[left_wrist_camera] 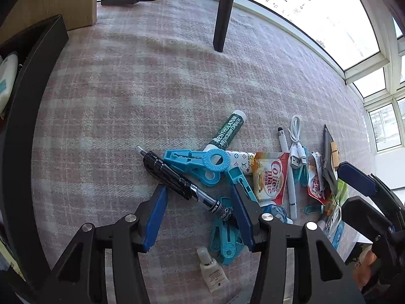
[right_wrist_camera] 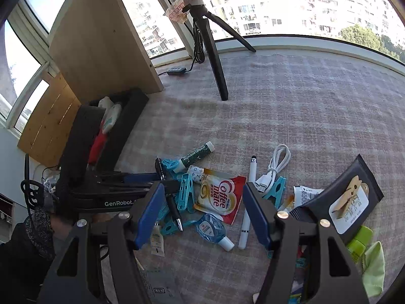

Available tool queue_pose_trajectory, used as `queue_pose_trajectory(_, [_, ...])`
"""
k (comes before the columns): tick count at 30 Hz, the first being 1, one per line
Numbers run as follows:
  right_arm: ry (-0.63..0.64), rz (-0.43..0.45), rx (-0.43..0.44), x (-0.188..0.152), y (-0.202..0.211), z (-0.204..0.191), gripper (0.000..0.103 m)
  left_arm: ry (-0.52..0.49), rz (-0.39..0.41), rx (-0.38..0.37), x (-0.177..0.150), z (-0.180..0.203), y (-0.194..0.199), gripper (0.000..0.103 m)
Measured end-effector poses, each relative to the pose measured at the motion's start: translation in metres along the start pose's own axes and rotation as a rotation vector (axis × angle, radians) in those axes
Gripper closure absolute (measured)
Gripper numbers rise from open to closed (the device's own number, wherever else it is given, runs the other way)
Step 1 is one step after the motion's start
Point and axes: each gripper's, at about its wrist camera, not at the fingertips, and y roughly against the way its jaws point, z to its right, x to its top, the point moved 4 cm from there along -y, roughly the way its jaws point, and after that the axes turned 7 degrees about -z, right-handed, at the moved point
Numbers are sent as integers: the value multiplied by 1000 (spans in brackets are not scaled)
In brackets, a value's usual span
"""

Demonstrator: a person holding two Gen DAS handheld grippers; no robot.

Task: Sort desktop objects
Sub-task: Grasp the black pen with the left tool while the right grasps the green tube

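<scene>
On the checked pink-grey woven cloth, the black plastic pen lies slantwise between the left gripper's parted, unclenched blue pads, not yet pinched; the right gripper, also released, hovers beside the pen, over the sachet

Far half of desk cloth bare, free passage. Tripod leg stands mid-way toward far edge. Black tray walls left edge. Clutter pile crowds near edge.
</scene>
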Motion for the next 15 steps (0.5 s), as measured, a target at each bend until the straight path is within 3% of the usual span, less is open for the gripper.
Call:
queue_pose_trajectory(1, [-5, -9, 6, 6, -5, 0, 41, -16, 7, 10, 0, 2, -1, 69])
queue_pose_trajectory(5, [-43, -61, 38, 25, -32, -4, 46, -29, 30, -6, -7, 1, 1, 75])
queue_pose_trajectory(8, [-76, -114, 43, 36, -54, -8, 46, -47, 47, 36, -12, -6, 8, 93])
queue_pose_trajectory(12, [-136, -177, 18, 43, -81, -6, 46, -31, 44, 37, -15, -26, 14, 93])
queue_pose_trajectory(15, [-153, -175, 1, 48, -90, -6, 46, -29, 40, 39, -18, -37, 13, 93])
